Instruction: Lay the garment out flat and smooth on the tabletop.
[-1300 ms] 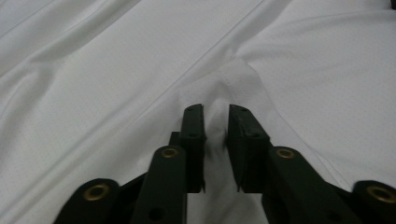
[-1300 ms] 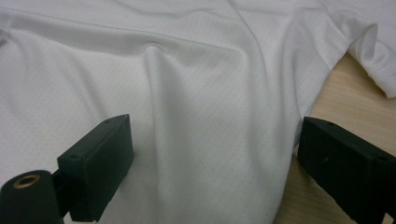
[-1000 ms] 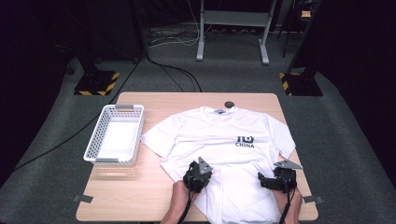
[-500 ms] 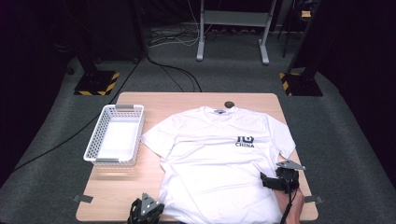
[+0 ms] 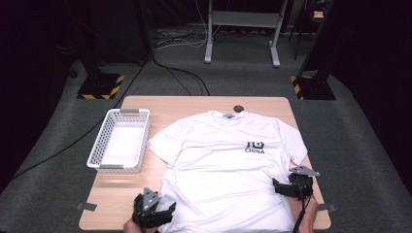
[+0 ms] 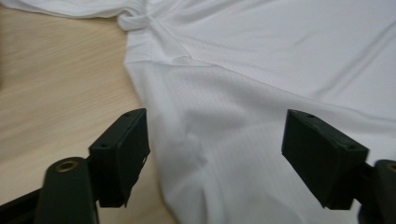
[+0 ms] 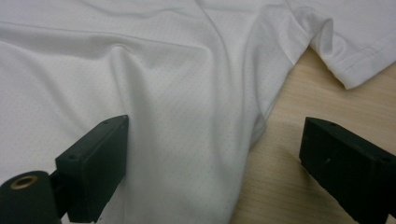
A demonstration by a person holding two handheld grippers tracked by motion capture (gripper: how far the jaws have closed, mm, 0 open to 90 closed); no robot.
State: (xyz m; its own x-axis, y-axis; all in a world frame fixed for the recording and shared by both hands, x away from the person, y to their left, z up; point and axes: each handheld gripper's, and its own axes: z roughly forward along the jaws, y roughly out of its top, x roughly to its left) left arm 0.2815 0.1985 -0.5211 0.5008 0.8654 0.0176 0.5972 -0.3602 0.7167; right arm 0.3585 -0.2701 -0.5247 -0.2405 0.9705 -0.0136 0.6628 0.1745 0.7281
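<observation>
The white short-sleeved knit T-shirt [image 5: 228, 170] lies flat at centre frame on the wooden table [image 5: 160, 104]: light, limp, slippery, so pinch its side hems. Your left gripper [image 5: 154, 213] and right gripper [image 5: 284, 187] gape, released, straddling those edges.

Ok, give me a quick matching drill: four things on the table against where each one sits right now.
Things:
1. basket
2. shirt
3. left gripper
4. right gripper

Places:
A. open, at the shirt's right side edge, below the sleeve
B. spread flat across the middle of the table
C. on the table's left side, beside the shirt's sleeve
D. open, at the shirt's lower left edge, by the near table edge

Pairs: 1-C, 2-B, 3-D, 4-A
</observation>
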